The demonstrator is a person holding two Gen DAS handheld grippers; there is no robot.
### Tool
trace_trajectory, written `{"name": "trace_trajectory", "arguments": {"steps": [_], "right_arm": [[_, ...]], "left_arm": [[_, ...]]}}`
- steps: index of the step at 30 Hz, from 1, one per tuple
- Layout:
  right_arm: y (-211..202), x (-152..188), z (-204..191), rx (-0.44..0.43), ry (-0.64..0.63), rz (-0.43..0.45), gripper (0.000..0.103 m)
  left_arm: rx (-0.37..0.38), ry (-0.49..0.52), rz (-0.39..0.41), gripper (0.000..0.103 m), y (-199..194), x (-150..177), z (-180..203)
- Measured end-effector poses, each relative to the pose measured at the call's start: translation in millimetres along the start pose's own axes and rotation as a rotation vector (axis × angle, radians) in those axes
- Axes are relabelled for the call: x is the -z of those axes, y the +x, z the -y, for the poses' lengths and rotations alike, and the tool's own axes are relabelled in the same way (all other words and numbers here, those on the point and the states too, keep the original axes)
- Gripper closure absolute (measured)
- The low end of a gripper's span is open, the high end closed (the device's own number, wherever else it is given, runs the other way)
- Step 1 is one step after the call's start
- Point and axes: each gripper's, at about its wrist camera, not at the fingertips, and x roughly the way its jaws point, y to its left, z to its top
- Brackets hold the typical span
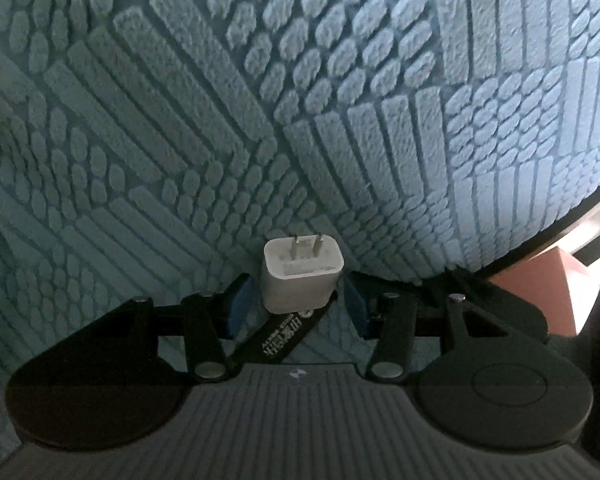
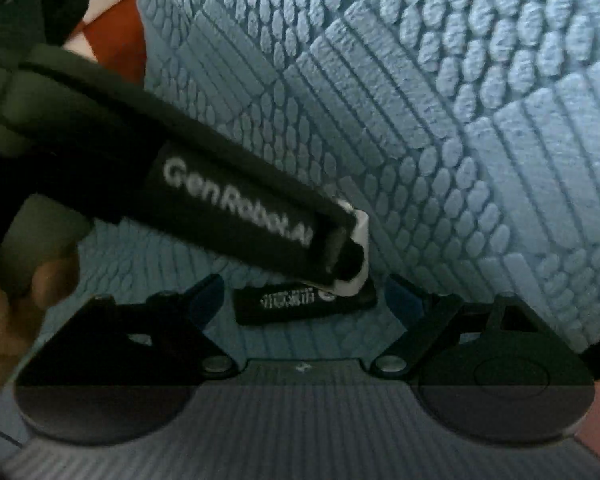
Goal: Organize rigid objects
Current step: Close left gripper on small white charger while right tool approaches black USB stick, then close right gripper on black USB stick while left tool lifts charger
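Left gripper (image 1: pixel 296 304): its blue-padded fingers (image 1: pixel 236 304) are standing apart, one on each side of the white plug-in charger (image 1: pixel 300 276); neither pad is visibly pressing the charger's sides, so whether there is any contact cannot be told

White plug-in charger: a rounded block with two metal prongs pointing away from the left wrist camera; it is sitting between the left tongs, its near end overlapping a black bar

Black bar with white lettering (image 1: pixel 284 338): a flat, rigid piece lying slantwise on the mat beneath the charger, in the left wrist view running from lower left up toward the right finger; the print is too blurred to read

Blue textured mat (image 1: pixel 340 100): a tufted surface of raised bars and pebble shapes carrying all the items; its dark-bound edge is showing at the right of the left wrist view, with a reddish surface (image 1: pixel 540 280) beyond it

Right gripper (image 2: pixel 300 300): its fingers are spread wide with nothing between the pads; the same black bar (image 2: pixel 304 300) is lying on the mat (image 2: pixel 460 120) in the gap, clear of both pads

The other gripper's arm, marked "GenRobot.AI" (image 2: pixel 236 204), is crossing the right wrist view from the upper left, its tip over the white charger (image 2: pixel 358 256) at the bar's right end

A hand (image 2: pixel 16 312) is showing at the left edge of the right wrist view
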Motion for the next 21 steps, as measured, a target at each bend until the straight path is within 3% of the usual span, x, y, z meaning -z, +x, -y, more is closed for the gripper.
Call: {"name": "trace_trajectory", "arguments": {"steps": [3, 11, 12, 13, 14, 21], "right_arm": [[12.3, 1.2, -4.9, 0.007, -0.048, -0.014, 0.014], [21.7, 4.9, -10.6, 0.0, -0.043, -0.04, 0.018], [20.0, 6.1, -9.2, 0.003, -0.039, -0.041, 0.018], [18.8, 7.1, -9.6, 0.009, -0.036, -0.044, 0.018], [15.9, 8.5, -8.2, 0.017, -0.028, -0.05, 0.019], [-4.4, 14.9, -9.9, 0.086, 0.038, -0.058, 0.019]], "left_arm": [[0.015, -0.002, -0.013, 0.057, 7.1, 1.9, -3.6], [0.03, -0.029, 0.012, 0.059, -1.1, 6.2, -15.8], [0.029, -0.027, 0.013, 0.063, -1.9, 6.7, -15.4], [0.027, -0.028, 0.015, 0.082, -1.0, 7.2, -11.9], [0.037, -0.036, 0.016, 0.084, -0.2, 6.1, -10.7], [0.042, -0.064, 0.021, 0.087, -13.1, 6.5, -17.4]]}}
